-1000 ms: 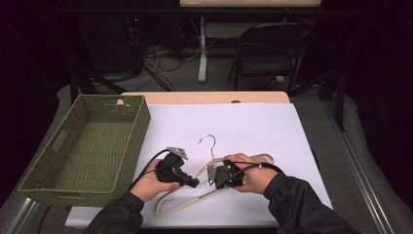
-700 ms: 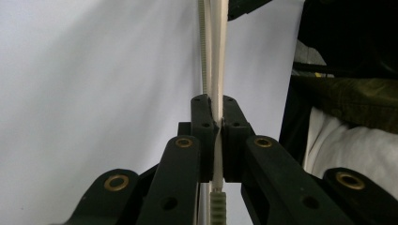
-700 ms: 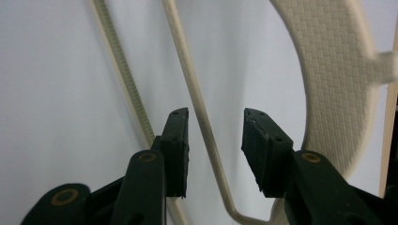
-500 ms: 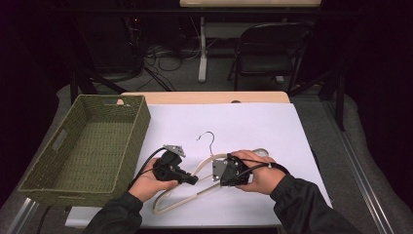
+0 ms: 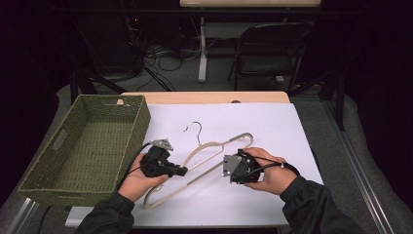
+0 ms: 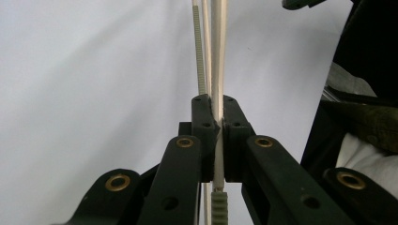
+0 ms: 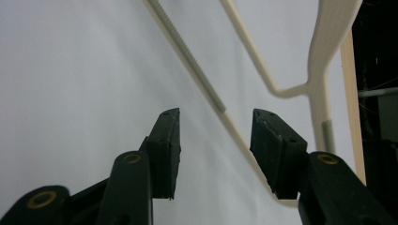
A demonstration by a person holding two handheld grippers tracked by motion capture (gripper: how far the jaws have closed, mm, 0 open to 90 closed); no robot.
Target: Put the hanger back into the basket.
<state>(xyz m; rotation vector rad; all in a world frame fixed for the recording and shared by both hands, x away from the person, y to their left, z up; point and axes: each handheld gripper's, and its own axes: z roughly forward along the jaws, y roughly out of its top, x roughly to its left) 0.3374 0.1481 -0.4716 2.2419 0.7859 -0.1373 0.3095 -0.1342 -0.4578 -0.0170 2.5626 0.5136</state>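
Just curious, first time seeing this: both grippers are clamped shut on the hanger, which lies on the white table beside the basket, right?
Not quite. Only the left gripper is clamped on the hanger; the right gripper view shows the right gripper open, its fingers either side of the bar. The rest is correct.

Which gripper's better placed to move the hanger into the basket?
Left. The left gripper is already shut on the hanger and is nearer the basket; the right gripper is open.

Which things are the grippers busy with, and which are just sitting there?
Busy with:
- hanger, cream coloured, lying on the white table
- left gripper, shut on the hanger's bar
- right gripper, open, jaws either side of a hanger bar

Just sitting there:
- green woven basket, with nothing in it
- folding chair behind the table
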